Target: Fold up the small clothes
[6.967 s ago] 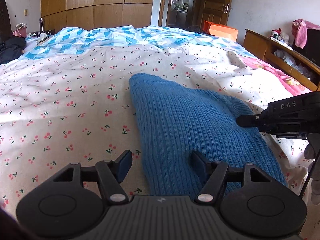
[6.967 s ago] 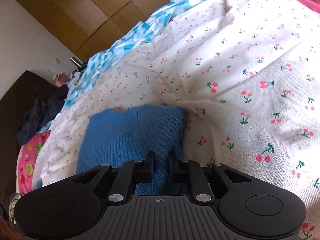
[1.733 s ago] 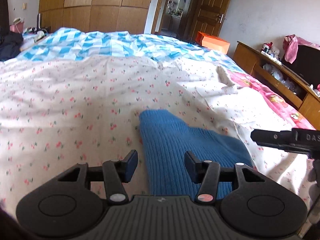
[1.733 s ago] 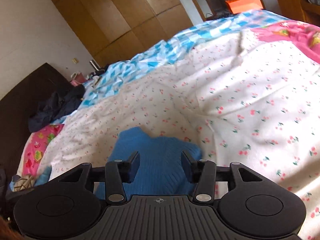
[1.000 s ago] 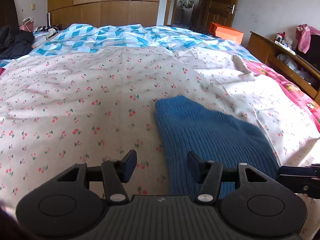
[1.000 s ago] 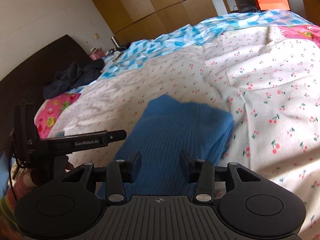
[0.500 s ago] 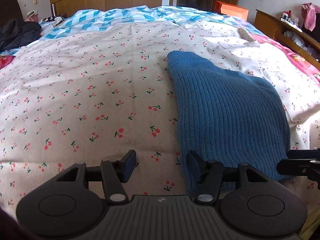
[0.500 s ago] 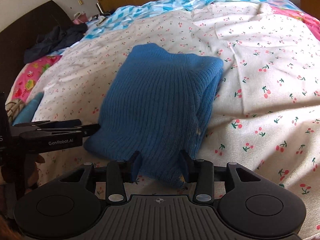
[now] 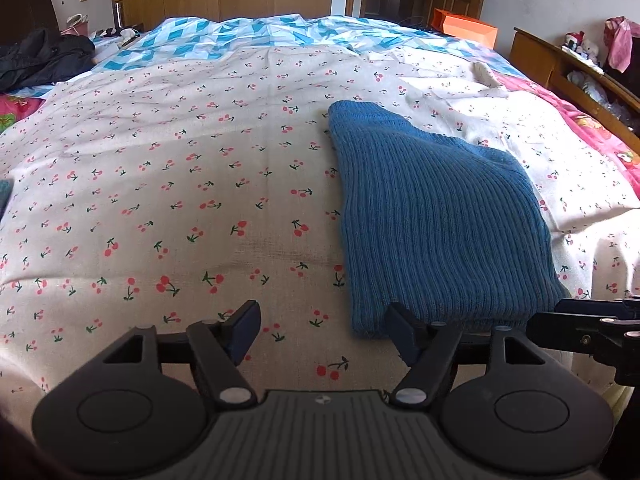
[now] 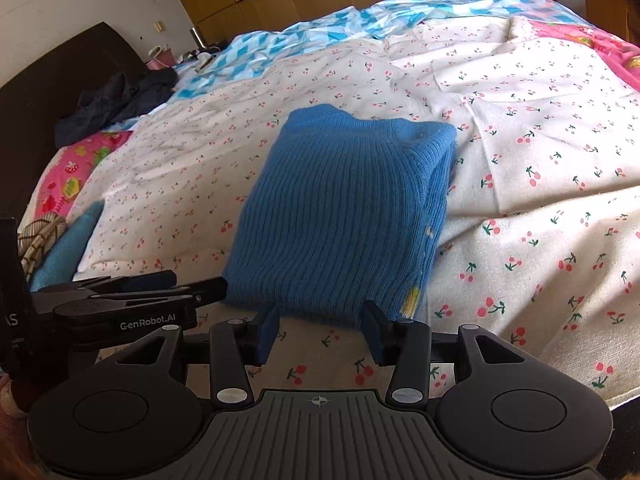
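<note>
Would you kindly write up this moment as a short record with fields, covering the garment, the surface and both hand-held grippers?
garment: blue knit sweater, folded into a compact block, lying flat
surface: cherry-print bedspread
left hand-held gripper: jaws opening, nothing between them, at the sweater's near left corner
right hand-held gripper: jaws opening, nothing between them, just short of the sweater's near edge
held items: none
background: dark clothing near the headboard
</note>
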Demonstrator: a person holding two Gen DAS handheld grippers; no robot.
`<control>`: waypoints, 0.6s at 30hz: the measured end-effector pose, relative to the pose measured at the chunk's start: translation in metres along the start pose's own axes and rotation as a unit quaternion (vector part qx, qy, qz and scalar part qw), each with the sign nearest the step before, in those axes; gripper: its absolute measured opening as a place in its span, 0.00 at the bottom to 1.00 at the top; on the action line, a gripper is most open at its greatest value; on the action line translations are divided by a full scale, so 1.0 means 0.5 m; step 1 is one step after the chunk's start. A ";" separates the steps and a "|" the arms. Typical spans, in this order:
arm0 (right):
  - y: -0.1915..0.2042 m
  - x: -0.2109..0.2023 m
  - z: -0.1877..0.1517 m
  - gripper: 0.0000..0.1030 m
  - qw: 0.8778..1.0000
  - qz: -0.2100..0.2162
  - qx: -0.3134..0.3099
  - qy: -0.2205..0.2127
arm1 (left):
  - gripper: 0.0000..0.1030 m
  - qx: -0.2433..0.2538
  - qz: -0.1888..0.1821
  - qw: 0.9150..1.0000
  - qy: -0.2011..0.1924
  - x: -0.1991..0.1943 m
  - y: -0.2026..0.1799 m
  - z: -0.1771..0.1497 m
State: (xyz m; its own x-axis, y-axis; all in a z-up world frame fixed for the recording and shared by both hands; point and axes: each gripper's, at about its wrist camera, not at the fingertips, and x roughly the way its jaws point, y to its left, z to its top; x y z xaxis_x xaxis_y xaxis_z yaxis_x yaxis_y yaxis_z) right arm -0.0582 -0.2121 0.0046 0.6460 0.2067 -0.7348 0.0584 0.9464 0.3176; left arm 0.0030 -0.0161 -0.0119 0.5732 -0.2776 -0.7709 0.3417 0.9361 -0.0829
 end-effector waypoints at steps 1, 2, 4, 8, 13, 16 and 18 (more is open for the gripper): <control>0.002 -0.002 -0.007 0.44 1.000 -0.002 0.000 -0.002 | 0.76 0.001 0.001 1.000 0.002 -0.001 -0.002 -0.004; 0.004 -0.003 -0.010 0.44 1.000 -0.005 0.000 -0.002 | 0.77 0.003 0.002 1.000 0.003 -0.003 -0.004 -0.008; 0.007 -0.003 -0.016 0.44 1.000 -0.011 0.001 -0.004 | 0.78 0.008 0.005 1.000 0.005 -0.005 -0.009 -0.016; 0.013 -0.001 -0.026 0.46 0.999 -0.031 -0.006 -0.012 | 0.83 0.021 0.013 1.000 0.011 -0.010 -0.024 -0.028; 0.007 -0.002 -0.037 0.49 0.999 -0.043 0.005 -0.016 | 0.90 0.039 0.024 0.999 0.011 -0.016 -0.040 -0.036; 0.005 -0.002 -0.040 0.50 0.999 -0.049 0.009 -0.019 | 0.91 0.041 0.027 0.999 0.014 -0.016 -0.043 -0.039; 0.006 -0.001 -0.041 0.51 0.998 -0.052 0.010 -0.020 | 0.92 0.039 0.024 0.999 0.018 -0.016 -0.043 -0.040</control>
State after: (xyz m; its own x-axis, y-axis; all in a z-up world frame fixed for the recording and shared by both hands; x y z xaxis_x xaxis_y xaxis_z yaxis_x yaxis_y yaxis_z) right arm -0.0740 -0.2040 -0.0063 0.6655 0.0975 -0.7400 0.1408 0.9572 0.2528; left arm -0.0237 -0.0295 -0.0169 0.5639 -0.2238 -0.7949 0.3720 0.9282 0.0026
